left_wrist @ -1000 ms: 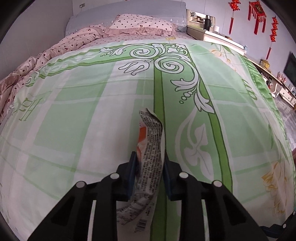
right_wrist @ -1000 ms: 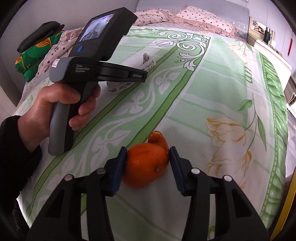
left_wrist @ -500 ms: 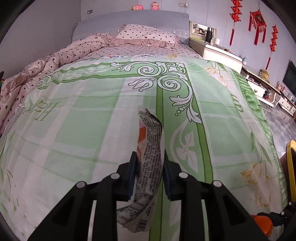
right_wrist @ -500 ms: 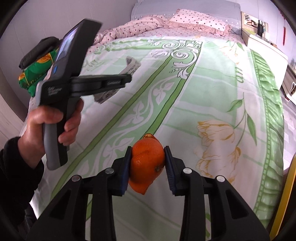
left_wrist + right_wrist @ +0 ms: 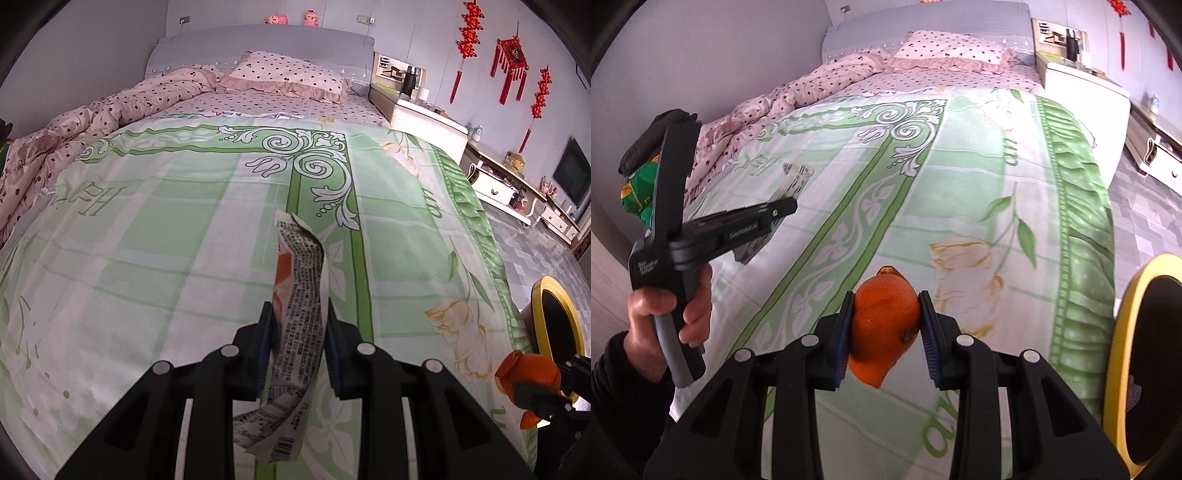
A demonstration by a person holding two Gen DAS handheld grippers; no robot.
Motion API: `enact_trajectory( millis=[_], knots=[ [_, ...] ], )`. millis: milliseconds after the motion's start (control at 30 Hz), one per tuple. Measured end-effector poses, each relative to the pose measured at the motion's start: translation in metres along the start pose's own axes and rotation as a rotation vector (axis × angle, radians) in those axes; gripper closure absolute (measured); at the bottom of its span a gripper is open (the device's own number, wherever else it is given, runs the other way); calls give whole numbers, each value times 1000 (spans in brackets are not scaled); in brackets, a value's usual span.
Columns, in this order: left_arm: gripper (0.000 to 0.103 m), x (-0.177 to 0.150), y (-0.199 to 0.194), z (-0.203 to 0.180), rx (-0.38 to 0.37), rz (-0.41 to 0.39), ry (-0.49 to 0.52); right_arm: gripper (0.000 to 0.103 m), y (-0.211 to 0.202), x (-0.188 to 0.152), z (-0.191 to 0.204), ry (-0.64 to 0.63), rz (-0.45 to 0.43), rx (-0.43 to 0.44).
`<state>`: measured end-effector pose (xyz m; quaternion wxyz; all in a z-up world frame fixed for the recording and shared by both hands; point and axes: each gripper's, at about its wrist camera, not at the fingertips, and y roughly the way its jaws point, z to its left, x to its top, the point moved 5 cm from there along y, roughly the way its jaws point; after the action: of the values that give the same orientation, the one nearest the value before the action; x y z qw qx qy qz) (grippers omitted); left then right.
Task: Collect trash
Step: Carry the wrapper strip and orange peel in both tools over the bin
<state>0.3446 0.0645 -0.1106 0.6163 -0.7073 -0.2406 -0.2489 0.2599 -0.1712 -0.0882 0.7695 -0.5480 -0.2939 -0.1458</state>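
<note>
My left gripper (image 5: pixel 297 325) is shut on a crumpled printed food wrapper (image 5: pixel 301 302), white with an orange patch, and holds it above the green floral bedspread (image 5: pixel 184 229). My right gripper (image 5: pixel 886 321) is shut on an orange peel (image 5: pixel 884 325) and holds it above the bed's near corner. The peel also shows in the left wrist view (image 5: pixel 528 373), low at the right. In the right wrist view the left gripper (image 5: pixel 783 208) shows at the left with the wrapper (image 5: pixel 796 181) in it. A yellow-rimmed bin (image 5: pixel 1119 354) with a dark inside stands by the bed at the right; it also shows in the left wrist view (image 5: pixel 539 306).
A pink dotted quilt (image 5: pixel 74 133) and pillow (image 5: pixel 291 74) lie at the head of the bed. A white nightstand (image 5: pixel 424 114) and low cabinets (image 5: pixel 517 192) stand along the right wall. Folded green and black cloth (image 5: pixel 639 173) sits at the left. Grey tiled floor (image 5: pixel 1145 221) is to the right.
Both grippers have lifted and pulled back from the bed. The right gripper closed on the orange peel, raised it and swung right, so the yellow bin came into view.
</note>
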Motion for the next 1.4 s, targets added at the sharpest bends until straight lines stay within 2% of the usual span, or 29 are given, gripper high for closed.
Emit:
enact_trajectory(
  millis=[333, 733, 1167, 1400],
  knots=[
    [79, -11, -21, -49, -72, -5, 21, 71, -48, 0, -52, 76, -57, -44],
    [79, -9, -40, -135, -168, -13, 101, 71, -105, -2, -118, 174, -128, -106],
    [79, -9, -36, -233, -266, 19, 176, 71, -154, -7, -199, 290, -181, -194],
    [79, -15, -30, -289, -330, 46, 220, 71, -172, -14, -249, 373, -191, -211]
  ],
)
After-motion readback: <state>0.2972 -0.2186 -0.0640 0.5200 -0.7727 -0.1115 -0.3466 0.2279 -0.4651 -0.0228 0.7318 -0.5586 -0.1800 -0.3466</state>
